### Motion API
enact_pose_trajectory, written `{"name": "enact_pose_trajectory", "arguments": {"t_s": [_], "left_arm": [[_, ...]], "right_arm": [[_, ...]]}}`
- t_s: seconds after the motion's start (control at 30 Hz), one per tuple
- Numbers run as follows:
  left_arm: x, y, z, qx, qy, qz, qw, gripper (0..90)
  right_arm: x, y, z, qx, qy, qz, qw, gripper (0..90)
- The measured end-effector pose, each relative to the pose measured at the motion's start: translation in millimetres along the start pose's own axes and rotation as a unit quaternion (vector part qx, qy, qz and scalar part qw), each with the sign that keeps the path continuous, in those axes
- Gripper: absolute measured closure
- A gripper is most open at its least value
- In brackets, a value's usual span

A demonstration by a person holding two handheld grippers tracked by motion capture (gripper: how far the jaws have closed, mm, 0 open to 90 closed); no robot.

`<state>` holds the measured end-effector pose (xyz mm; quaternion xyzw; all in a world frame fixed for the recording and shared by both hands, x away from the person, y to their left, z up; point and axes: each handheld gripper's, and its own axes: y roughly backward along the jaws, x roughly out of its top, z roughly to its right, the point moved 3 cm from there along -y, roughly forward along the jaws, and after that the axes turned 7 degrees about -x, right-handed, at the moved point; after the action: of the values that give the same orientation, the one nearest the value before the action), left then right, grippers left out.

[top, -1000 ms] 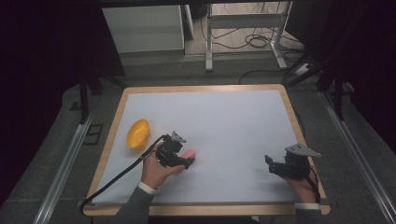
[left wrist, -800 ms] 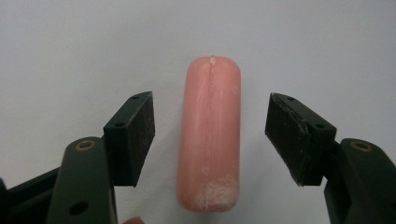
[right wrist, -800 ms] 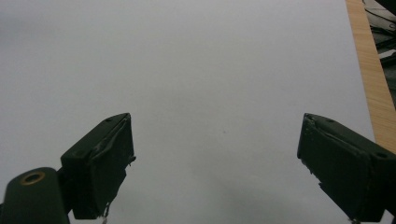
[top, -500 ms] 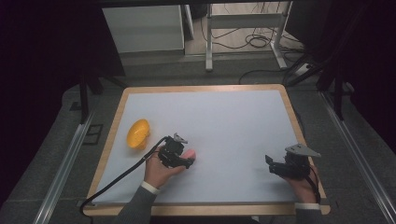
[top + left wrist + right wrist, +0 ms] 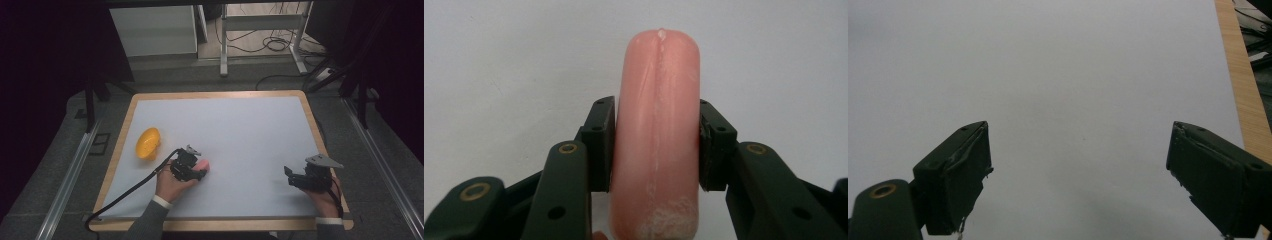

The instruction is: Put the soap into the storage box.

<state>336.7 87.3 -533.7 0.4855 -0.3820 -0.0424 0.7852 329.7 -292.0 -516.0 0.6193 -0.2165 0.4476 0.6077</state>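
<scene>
White table (image 5: 240, 125) with a wood rim took up most of the scene. Yellow bowl (image 5: 148, 143) sat tipped near its left edge, apart from everything else. My right gripper (image 5: 299, 179) rested low on the right, jaws wide, nothing between them. My left gripper (image 5: 196, 173) had just been closing; pads pressed both sides of the pink sausage (image 5: 659, 140), left of centre, just right of the bowl.
</scene>
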Motion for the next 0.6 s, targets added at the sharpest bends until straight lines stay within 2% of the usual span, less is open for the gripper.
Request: {"name": "enact_pose_trajectory", "arguments": {"t_s": [0.23,0.3,0.6], "left_arm": [[0.1,3.2,-2.0,0.008,0.0,0.007,0.9999,59.5],[0.4,6.3,-1.5,0.012,-0.001,0.017,0.9998,59.7],[2.2,21.5,-2.2,0.008,-0.005,0.032,0.9994,60.0]], "right_arm": [[0.1,0.7,1.2,-0.002,-0.001,0.002,1.0,10.5],[0.3,0.9,1.5,-0.005,0.001,0.005,1.0,10.5],[0.9,1.9,2.0,-0.007,-0.001,0.01,0.9999,10.5]]}}
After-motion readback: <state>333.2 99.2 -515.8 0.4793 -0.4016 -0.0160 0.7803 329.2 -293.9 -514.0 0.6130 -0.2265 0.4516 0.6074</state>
